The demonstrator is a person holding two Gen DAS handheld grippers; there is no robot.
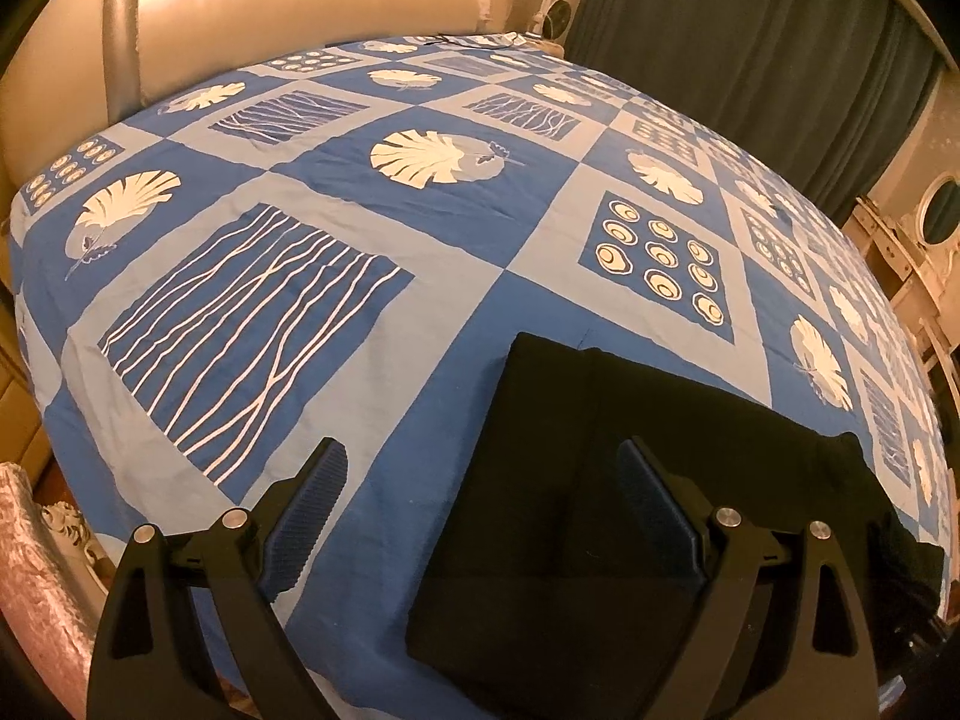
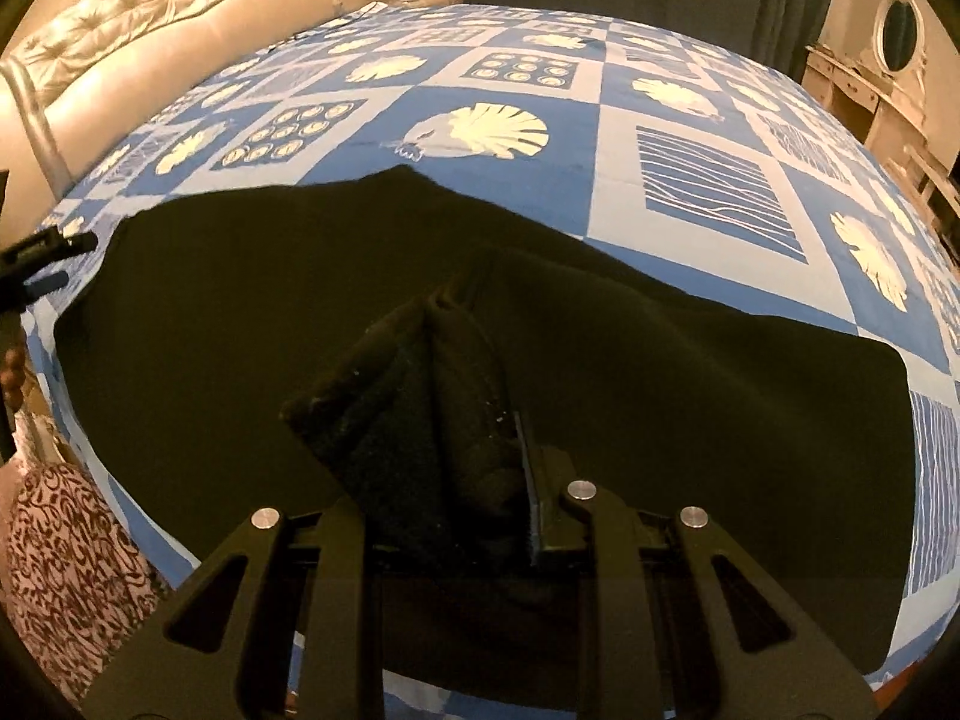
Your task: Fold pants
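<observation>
Bedspread [image 1: 420, 360] bears black pants [image 2: 660, 372]; right fingers [image 2: 480, 468] apparently pinch a fold, left fingers [image 1: 480, 498] wide

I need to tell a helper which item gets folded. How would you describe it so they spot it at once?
Look at the big bed covered by a blue patchwork bedspread printed with white leaves. Near its front edge lie the black pants, one bunched end pinched in the right gripper. They are the only plain dark thing on it.

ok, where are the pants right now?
The black pants lie on the blue patterned bedspread; the right hand-held gripper pinches a bunched fold. In the left view they lie lower right.
</observation>
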